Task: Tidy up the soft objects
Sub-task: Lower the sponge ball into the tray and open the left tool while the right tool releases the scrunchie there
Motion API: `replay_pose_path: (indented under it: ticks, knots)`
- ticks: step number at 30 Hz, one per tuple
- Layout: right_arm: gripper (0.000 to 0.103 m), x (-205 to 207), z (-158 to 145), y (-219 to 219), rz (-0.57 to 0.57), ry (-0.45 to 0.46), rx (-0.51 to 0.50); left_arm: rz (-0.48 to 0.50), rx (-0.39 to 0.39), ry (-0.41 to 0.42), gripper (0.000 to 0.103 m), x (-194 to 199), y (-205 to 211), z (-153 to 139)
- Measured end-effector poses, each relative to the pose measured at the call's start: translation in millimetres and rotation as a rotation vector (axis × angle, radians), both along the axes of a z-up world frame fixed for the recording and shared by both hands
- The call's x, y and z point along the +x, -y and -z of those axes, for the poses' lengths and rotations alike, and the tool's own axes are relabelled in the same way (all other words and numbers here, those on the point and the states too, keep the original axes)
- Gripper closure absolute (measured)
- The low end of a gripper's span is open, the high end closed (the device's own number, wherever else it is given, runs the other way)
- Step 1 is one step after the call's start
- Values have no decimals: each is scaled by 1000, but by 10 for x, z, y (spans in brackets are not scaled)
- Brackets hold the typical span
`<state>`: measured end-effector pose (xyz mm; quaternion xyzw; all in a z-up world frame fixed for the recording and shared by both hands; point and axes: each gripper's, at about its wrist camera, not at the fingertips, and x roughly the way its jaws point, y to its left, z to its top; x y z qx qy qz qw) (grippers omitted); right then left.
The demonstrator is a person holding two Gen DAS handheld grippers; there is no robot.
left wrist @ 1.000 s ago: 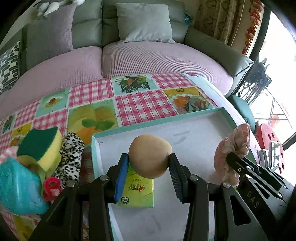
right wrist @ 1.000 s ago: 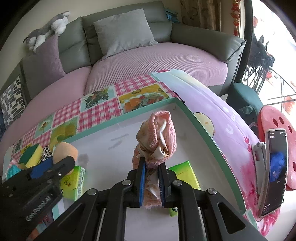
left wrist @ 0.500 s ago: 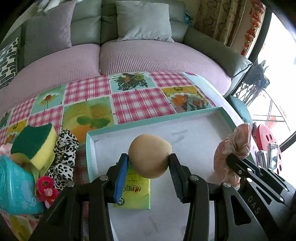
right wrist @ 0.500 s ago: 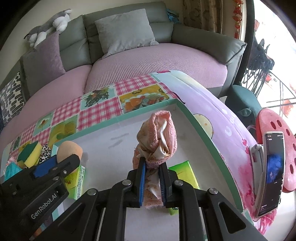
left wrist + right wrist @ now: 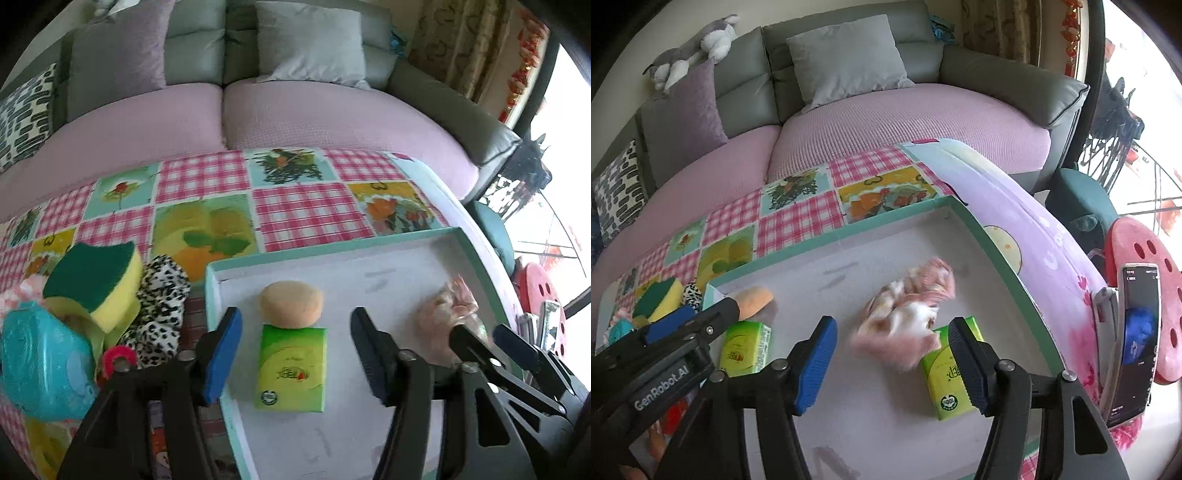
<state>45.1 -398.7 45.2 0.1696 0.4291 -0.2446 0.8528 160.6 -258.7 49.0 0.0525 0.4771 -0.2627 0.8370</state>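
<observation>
A teal-rimmed tray [image 5: 212, 291] with a white floor lies on the table; it also shows in the right wrist view [image 5: 997, 254]. An orange round sponge [image 5: 291, 303] rests in it, partly on a green tissue pack [image 5: 292, 369]. My left gripper [image 5: 295, 354] is open above them. A pink cloth [image 5: 905, 317] lies blurred in the tray beside a second green tissue pack [image 5: 947, 374]. My right gripper [image 5: 892, 363] is open just behind the cloth. The orange sponge [image 5: 755, 297] and first tissue pack [image 5: 744, 349] show at left in the right wrist view.
Left of the tray lie a green-yellow sponge [image 5: 96, 284], a leopard-print scrunchie [image 5: 159, 306], a teal pouch [image 5: 40, 362] and a red ring [image 5: 116, 360]. A sofa [image 5: 295, 110] stands behind the table. A phone [image 5: 1134, 339] stands by a red stool [image 5: 1145, 291] at right.
Both grippers have opened. The orange sponge dropped from the left gripper into the tray onto the tissue pack. The pink cloth fell from the right gripper into the tray.
</observation>
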Motion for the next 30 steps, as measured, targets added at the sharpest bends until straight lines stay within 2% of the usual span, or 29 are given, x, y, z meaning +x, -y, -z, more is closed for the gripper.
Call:
replay_pose_path:
  ticks: [6,8,10,14,18,25,30]
  knots:
    - [28,32,41,-27,-15,-43,-17,-49,71,11,34,56,-63,40]
    - [21,34,57,-26,-13,-57,-23,-77,98,10,33,82,-99,68]
    - [14,35,66,-23,-10,-67,-32,-106,128,20,11,99,-133,94]
    - [1,31,60,-25,-10,-71,-46,-153,145,33,9,131,-218,107]
    - [1,34,50,-39,-10,-81,-59,-167,166,38,9,131,-248,116]
    - [0,28,70,-42,-13,-119,-51,-166,167,23,9,113,-254,116]
    - [0,-9,6,-73,-23,-113,-50,-154,162,28,9,73,-260,51]
